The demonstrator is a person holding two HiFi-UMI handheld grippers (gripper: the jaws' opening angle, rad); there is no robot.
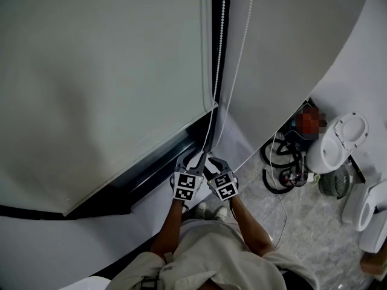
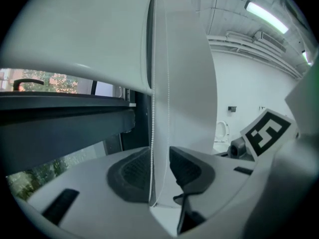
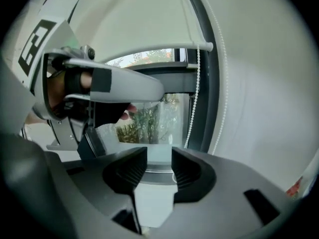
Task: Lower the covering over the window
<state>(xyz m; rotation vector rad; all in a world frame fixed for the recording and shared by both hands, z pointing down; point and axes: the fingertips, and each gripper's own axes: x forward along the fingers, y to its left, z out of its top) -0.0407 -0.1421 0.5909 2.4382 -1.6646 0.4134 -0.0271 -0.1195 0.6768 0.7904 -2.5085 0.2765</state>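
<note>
A white roller blind (image 1: 103, 71) hangs over most of the window, its bottom rail (image 3: 164, 49) above a strip of bare glass with trees outside. The bead chain (image 1: 219, 59) hangs down the blind's right edge. My left gripper (image 1: 195, 157) is open at the chain's lower end. In the left gripper view the chain (image 2: 152, 123) runs between the parted pads of the left gripper (image 2: 159, 171), close to the left pad. My right gripper (image 1: 211, 161) sits just to the right of it. In its own view the right gripper (image 3: 159, 171) is open and holds nothing, and the chain (image 3: 195, 103) hangs beyond its jaws to the right.
A dark window frame (image 1: 151, 168) runs below the blind. White toilets (image 1: 335, 141) stand on the floor at the right, with coiled black cables (image 1: 281, 159) beside them. A white wall (image 1: 284, 35) rises right of the chain.
</note>
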